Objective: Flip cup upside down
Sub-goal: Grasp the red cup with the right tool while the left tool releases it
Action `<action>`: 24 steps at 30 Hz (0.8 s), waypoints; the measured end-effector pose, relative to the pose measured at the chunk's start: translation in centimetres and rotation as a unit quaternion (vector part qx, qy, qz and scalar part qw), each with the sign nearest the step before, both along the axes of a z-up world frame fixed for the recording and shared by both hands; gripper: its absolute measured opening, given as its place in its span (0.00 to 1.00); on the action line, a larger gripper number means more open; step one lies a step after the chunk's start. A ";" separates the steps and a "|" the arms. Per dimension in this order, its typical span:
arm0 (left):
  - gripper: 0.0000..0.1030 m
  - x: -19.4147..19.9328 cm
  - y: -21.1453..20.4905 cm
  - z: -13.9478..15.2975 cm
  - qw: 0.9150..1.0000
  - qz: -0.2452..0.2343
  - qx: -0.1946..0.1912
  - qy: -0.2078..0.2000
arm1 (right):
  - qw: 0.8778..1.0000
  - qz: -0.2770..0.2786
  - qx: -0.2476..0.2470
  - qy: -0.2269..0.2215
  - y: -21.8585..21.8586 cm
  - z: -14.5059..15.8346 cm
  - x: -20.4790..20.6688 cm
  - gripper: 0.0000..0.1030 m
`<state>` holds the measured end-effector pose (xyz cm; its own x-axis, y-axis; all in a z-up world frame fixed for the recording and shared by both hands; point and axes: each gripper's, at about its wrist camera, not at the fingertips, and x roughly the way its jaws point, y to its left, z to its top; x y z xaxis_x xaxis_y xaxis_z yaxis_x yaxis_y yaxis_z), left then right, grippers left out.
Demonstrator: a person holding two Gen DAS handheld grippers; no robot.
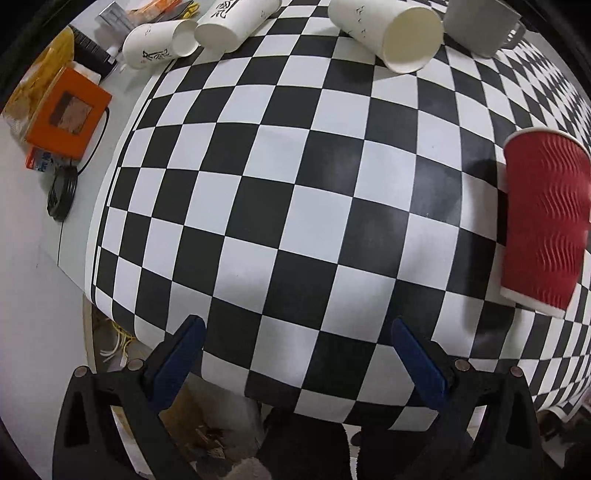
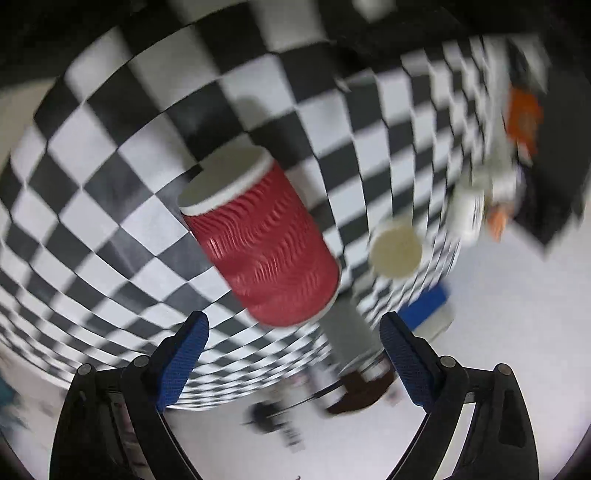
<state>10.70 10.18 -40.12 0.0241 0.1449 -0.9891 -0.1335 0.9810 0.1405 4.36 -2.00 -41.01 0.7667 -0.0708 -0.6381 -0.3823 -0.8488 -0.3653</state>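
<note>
The jaws of the left gripper [image 1: 295,354] stand wide apart with nothing between its blue pads, and they hang over the near edge of the black-and-white checkered mat [image 1: 258,206] that covers the desk. The jaws of the right gripper [image 2: 293,347] are also spread wide and hold nothing; the blurred right wrist view shows the red ribbed paper cup [image 2: 258,243] just in front of them, apart from both pads. In the left wrist view this red ribbed paper cup [image 1: 545,221] is at the right side of the mat, with its narrow white base [image 1: 532,304] toward the near edge and its wider rim away from it; whether it lies or stands I cannot tell for sure. At the far edge of the mat a large white paper cup [image 1: 391,33] lies on its side with the mouth open toward the camera, and a grey mug with a handle [image 1: 480,26] is just beside it near the far right corner. Two more white paper cups with black print [image 1: 192,37] lie at the far left corner. On the bare desk beyond the left edge there is an orange box [image 1: 66,114] and a coiled black cable [image 1: 61,195].
</note>
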 end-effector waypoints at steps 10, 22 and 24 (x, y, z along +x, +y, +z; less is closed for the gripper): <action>1.00 0.4 2.3 -1.6 0.999 0.048 0.020 0.007 | 0.989 0.126 -0.069 0.030 -2.3 -4.7 -0.6 0.74; 0.99 1.2 4.4 1.7 0.995 0.083 0.044 -0.019 | 0.982 -0.167 0.035 0.083 2.4 -1.8 4.9 0.73; 0.99 1.7 4.1 2.3 0.996 0.076 0.048 -0.025 | 0.964 -0.242 0.053 0.097 2.6 -1.1 6.6 0.73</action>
<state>12.38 14.31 -37.86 0.0443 0.2443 -0.9687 -0.2883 0.9315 0.2218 10.93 0.62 -42.11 0.5261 -0.3166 -0.7893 -0.7940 -0.5154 -0.3225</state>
